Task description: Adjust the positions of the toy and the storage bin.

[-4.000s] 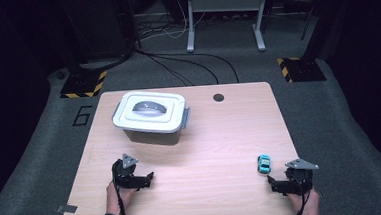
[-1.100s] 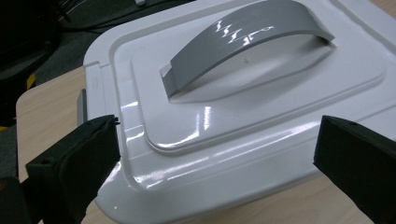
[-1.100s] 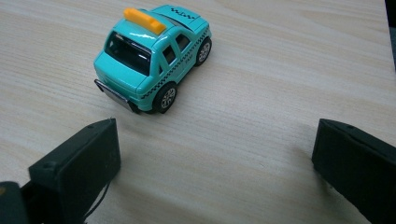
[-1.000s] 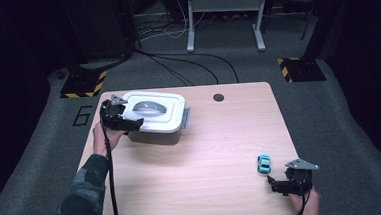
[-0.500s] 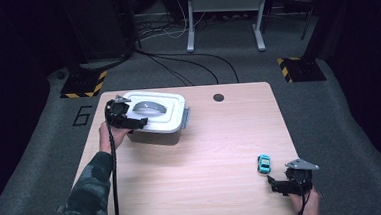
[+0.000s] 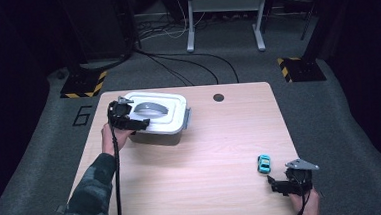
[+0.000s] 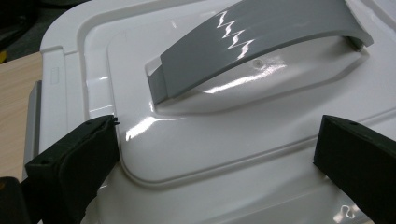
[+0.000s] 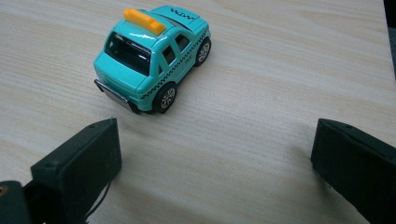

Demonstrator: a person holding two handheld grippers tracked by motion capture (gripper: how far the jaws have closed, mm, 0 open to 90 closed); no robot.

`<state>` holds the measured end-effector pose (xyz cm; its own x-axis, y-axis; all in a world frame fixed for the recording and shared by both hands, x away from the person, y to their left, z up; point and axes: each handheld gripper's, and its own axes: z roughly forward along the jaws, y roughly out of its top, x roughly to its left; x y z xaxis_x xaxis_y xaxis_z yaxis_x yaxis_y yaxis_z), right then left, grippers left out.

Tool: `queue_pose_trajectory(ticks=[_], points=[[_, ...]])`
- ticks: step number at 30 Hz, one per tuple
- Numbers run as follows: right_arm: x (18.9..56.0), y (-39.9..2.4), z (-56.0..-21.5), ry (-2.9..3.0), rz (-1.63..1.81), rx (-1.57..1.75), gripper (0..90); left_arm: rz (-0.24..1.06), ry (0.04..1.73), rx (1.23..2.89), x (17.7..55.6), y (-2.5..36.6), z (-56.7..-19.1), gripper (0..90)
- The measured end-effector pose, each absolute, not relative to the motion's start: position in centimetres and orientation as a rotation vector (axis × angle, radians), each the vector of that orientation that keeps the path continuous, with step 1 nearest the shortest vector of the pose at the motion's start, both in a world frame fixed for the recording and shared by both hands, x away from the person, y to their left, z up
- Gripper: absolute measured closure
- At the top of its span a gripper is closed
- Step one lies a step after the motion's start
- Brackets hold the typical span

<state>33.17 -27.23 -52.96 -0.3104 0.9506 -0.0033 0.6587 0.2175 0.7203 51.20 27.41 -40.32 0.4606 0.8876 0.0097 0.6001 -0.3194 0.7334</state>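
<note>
One desk [image 6: 193,177]; one white box [image 6: 166,131] with one lid [image 6: 174,116] bearing one grey handle [image 6: 151,109]; one teal toy car [image 6: 264,163]; two grippers, left [image 6: 140,123] and right [image 6: 278,185].

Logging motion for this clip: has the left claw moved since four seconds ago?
Yes. The left claw went from the table's near left edge forward to the white lidded container, now open over its lid beside the grey handle.
</note>
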Motion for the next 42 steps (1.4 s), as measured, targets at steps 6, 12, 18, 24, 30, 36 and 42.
queue_pose_trajectory(ticks=[6,12,18,24,30,36,42], points=[[33.2,-27.2,-53.0,2.045,0.869,1.488,1.3,0.592,1.126,2.125,51.9,26.7,-39.6,0.1],[33.2,-27.2,-53.0,2.043,0.870,1.489,1.5,0.618,1.013,2.142,52.9,25.6,-38.3,0.0],[33.2,-27.2,-53.0,2.042,0.871,1.490,1.6,0.596,0.966,2.141,54.1,24.8,-38.0,0.0],[33.2,-27.2,-52.9,2.041,0.871,1.490,1.7,0.538,0.940,2.167,54.7,24.6,-38.6,6.1],[33.2,-27.2,-53.0,2.040,0.871,1.491,1.9,0.614,0.937,2.173,54.1,24.7,-38.7,23.5],[33.2,-27.2,-52.9,2.039,0.871,1.491,2.0,0.633,0.921,2.173,53.4,25.1,-38.6,34.4],[33.1,-27.2,-52.9,2.034,0.872,1.498,2.5,0.604,0.939,2.156,52.4,24.8,-38.6,38.5]])
